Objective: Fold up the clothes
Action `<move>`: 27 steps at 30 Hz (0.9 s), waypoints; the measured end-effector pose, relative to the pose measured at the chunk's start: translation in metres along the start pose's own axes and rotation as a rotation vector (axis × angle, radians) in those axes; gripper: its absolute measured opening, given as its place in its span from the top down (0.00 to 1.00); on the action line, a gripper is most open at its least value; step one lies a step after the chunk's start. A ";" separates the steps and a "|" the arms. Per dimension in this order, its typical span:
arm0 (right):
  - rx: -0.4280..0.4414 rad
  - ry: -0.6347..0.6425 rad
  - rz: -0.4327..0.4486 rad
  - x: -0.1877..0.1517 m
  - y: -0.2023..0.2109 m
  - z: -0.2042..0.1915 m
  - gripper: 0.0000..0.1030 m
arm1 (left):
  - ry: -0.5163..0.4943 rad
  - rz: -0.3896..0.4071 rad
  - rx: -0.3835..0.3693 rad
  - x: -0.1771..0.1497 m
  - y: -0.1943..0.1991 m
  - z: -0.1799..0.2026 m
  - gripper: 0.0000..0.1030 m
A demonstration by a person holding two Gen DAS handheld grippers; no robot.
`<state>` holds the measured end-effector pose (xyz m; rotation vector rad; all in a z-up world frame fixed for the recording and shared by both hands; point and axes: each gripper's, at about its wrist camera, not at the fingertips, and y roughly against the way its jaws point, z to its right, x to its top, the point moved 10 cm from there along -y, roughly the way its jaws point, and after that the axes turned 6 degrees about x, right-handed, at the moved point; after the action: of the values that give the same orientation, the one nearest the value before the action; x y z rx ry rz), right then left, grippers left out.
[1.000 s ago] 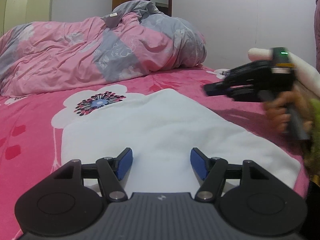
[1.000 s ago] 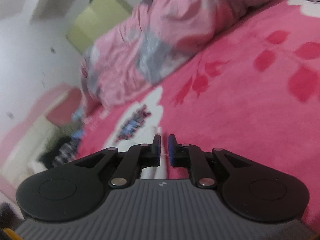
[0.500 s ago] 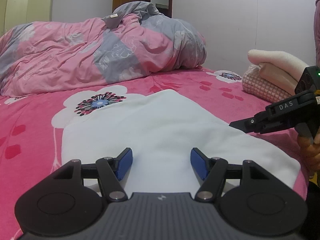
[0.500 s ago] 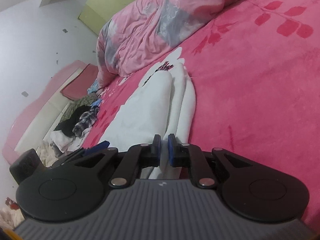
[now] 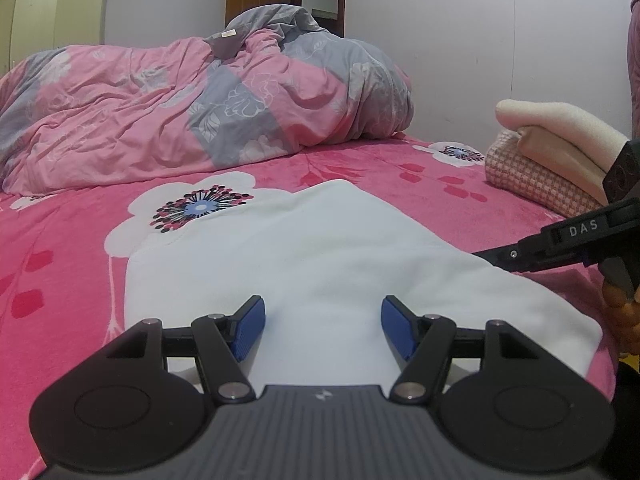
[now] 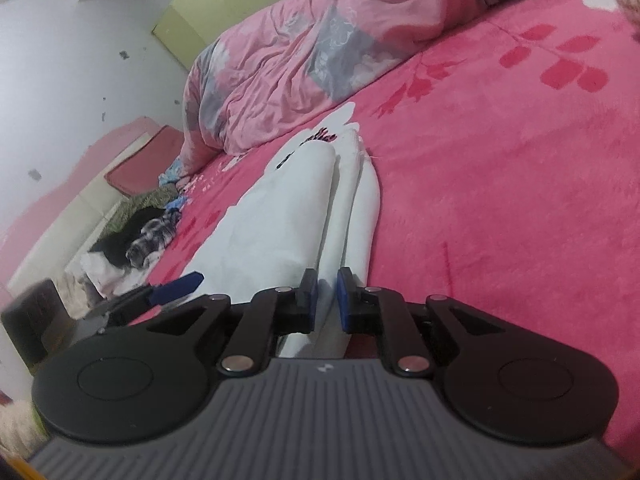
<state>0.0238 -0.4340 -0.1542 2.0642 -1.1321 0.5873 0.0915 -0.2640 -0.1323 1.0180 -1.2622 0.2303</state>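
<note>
My left gripper [image 5: 322,330] hangs spread over the folded white cotton garment [image 5: 320,256]; my right gripper [image 6: 327,300], jaws just parting slightly, straddles its edge.

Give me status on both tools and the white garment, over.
Left tool open over the near edge of the white garment. Right tool nearly shut at its side edge, no grip visible. Folded stack alongside, nothing blocking.
</note>
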 end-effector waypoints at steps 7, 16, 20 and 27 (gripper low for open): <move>0.008 0.013 0.011 0.006 -0.008 -0.002 0.76 | 0.001 0.000 0.004 0.000 0.000 0.000 0.34; -0.008 0.065 0.028 0.014 -0.019 -0.001 0.71 | 0.008 0.004 0.000 -0.001 -0.001 -0.001 0.33; -0.006 0.048 0.046 0.017 -0.024 0.002 0.71 | 0.010 0.006 0.000 -0.001 -0.001 -0.001 0.32; -0.015 0.092 0.068 0.015 -0.024 -0.003 0.97 | 0.009 0.006 0.003 0.000 -0.001 0.000 0.32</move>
<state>0.0515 -0.4310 -0.1513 1.9719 -1.1526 0.6979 0.0921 -0.2642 -0.1331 1.0149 -1.2568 0.2416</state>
